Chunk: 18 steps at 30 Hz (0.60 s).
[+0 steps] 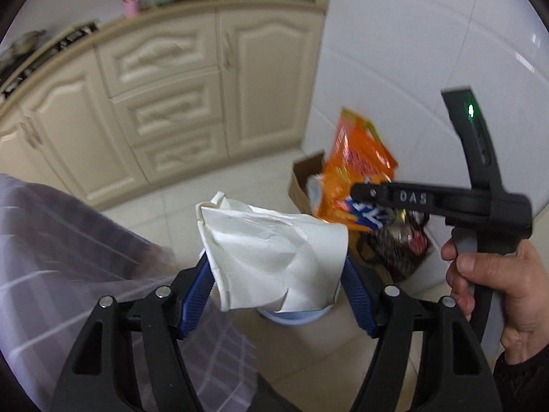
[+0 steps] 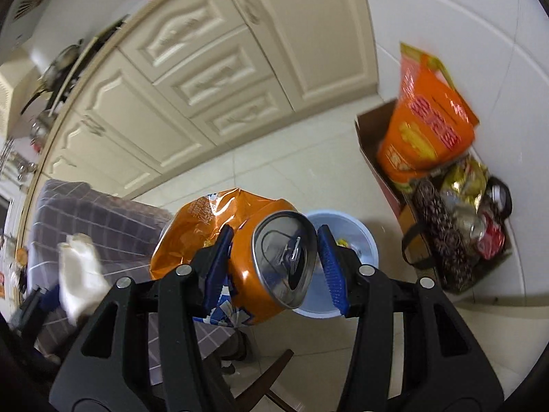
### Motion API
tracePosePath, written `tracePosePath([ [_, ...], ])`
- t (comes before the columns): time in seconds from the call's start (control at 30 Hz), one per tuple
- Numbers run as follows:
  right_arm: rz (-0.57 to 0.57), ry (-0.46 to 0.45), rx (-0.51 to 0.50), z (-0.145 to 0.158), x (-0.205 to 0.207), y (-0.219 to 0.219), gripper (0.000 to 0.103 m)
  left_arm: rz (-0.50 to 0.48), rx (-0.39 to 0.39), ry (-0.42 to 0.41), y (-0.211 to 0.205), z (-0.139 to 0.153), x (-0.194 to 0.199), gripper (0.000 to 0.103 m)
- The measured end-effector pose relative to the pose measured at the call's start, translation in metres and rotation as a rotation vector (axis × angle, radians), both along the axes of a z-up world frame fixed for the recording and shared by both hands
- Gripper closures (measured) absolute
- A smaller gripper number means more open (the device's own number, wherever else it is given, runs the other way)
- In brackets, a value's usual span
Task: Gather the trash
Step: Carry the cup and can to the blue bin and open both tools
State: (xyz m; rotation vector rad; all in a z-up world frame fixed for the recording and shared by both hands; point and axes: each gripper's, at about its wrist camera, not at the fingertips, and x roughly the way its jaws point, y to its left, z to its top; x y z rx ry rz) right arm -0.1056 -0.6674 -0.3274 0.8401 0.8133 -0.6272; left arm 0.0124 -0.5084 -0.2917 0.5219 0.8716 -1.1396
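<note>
My left gripper is shut on a crumpled white paper cup, its blue pads pressing both sides. Just below it on the floor stands a light blue bin, mostly hidden by the cup. My right gripper is shut on a dented orange can together with a crinkled orange wrapper, right above the bin. In the left wrist view a hand holds the right gripper to the right. The right wrist view has the paper cup at lower left.
A cardboard box with a tall orange bag and a dark patterned bag of rubbish stand against the white wall. Cream cabinets run behind. A checked tablecloth hangs at left, with dark chair legs under it.
</note>
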Motion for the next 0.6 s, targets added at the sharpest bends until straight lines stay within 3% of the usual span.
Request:
tracePosePath([
  [0.23,-0.036,0.035,0.093,-0.044,0.006,-0.024,0.051,-0.063,0.135,0.044,-0.047,-0.064,-0.001,0.032],
  [0.3,-0.044,0.024,0.117,-0.052,0.007,-0.031,0.035,-0.074,0.156,0.047,-0.056,-0.073,0.002,0.029],
  [0.37,-0.058,0.015,0.120,-0.055,0.006,-0.033,0.026,-0.061,0.174,0.030,-0.064,-0.079,0.006,0.021],
  [0.43,-0.071,0.008,0.117,-0.054,0.004,-0.034,0.022,-0.037,0.167,0.022,-0.064,-0.079,0.010,0.014],
  [0.6,-0.078,0.002,0.091,-0.045,-0.001,-0.028,0.008,0.004,0.148,0.004,-0.058,-0.070,0.017,0.013],
])
